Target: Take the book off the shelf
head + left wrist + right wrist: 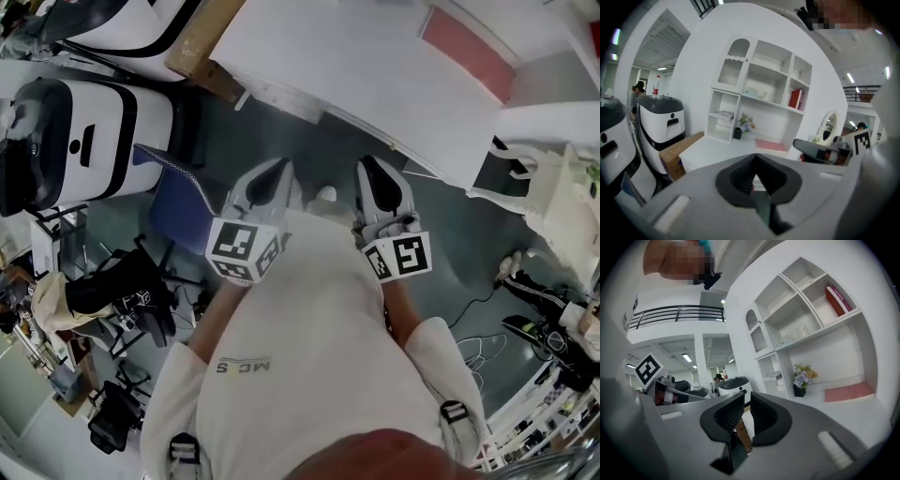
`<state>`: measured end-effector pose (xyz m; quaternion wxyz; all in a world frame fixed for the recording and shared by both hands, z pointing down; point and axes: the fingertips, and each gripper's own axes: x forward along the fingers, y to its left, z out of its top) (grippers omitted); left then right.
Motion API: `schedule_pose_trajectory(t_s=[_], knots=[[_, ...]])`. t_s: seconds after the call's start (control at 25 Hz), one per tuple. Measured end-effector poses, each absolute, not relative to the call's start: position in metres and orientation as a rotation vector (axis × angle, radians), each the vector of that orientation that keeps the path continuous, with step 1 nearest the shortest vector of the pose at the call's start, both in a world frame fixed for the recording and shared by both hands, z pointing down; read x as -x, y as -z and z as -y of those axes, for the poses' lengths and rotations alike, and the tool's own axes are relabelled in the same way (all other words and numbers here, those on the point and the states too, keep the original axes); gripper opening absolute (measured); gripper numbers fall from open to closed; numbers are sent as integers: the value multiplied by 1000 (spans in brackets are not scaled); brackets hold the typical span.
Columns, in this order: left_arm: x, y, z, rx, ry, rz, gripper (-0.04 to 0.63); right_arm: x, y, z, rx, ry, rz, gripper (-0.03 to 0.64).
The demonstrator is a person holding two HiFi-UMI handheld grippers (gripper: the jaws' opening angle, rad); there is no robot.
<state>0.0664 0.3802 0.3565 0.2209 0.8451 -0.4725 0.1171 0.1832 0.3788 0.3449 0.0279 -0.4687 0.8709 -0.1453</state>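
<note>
Since the slim red book (795,99) stands well beyond my reach, nothing about it is in hand yet. It sits roughly upright in an upper compartment of the right-hand column of the white shelf unit (759,75), above and to the right of my left jaws, and high to the right of my right jaws too. Under the shelves, straight ahead of both pairs of jaws, lies the white desk top (717,150). On it are a flat pink mat (771,145) and a small bunch of flowers in a dark pot (742,125). Off to the left of my left jaws sit a brown cardboard box (675,157) and a white machine with a dark top (658,117).

My left gripper (754,159) is fully closed, tips meeting, with nothing in it. My right gripper (746,397) shows only a thin slit between its pads, and that slit is empty.

As I judge it, the step in hand is the approach. To do it well I should pick one gripper, probably the right one, spread its jaws wide before I arrive, and raise it to the book's compartment. I would come in level with the spine, keeping clear of the compartment walls. Then I would close on the spine only when both pads bracket it squarely.
</note>
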Motion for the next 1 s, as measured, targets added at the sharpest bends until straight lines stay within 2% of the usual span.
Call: schedule_pose_trajectory(t_s=[0.32, 1.0], knots=[[-46, -356, -330, -2288, -279, 1379, 2, -166, -354, -324, 1380, 494, -2722, 38], [45, -343, -55, -2291, -128, 1184, 2, -48, -317, -47, 1477, 459, -2699, 32]])
